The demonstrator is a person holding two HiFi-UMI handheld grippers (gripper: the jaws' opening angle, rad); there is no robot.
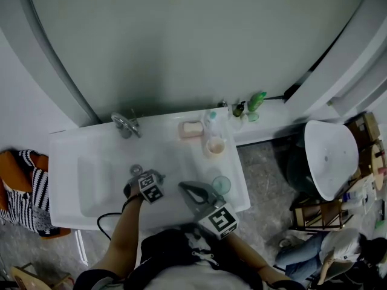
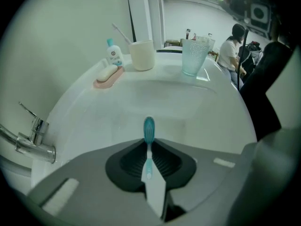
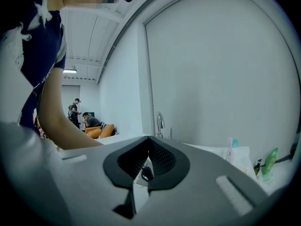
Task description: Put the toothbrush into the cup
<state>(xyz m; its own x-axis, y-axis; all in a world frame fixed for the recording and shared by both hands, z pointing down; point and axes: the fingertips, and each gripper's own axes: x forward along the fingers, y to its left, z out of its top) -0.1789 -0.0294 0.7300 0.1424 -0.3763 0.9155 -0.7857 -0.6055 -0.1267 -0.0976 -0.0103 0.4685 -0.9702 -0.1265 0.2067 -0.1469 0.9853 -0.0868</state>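
The left tongs (image 2: pixel 148 142) are squeezed shut on the toothbrush (image 2: pixel 148 161), which sticks out straight between the two dark pads. The toothbrush has a white handle with a blue-green stripe, and its head is blue-green too. I see no writing on it. It hangs over the white sink surface (image 2: pixel 164 98), with its head pointing toward the cups, and it is well apart from them. The right tongs (image 3: pixel 148 142) are closed at the tips and have nothing in them; they are held up near the front edge of the sink. Each pair of tongs carries a cube with black and white squares on it. On the far side of the surface stands the clear cup (image 2: pixel 195 55), bumpy and pale blue. Near it is a cream cup (image 2: pixel 142 55) with a thin white stick leaning out of it. Just beside the cream cup is a small bottle (image 2: pixel 113 53) with a blue cap and a red round mark on its label; the words there are too small to read. In front of the bottle lies a white soap (image 2: pixel 107 71) on a pink dish (image 2: pixel 109 79). A shiny tap (image 2: pixel 33 142) stands off to the left.
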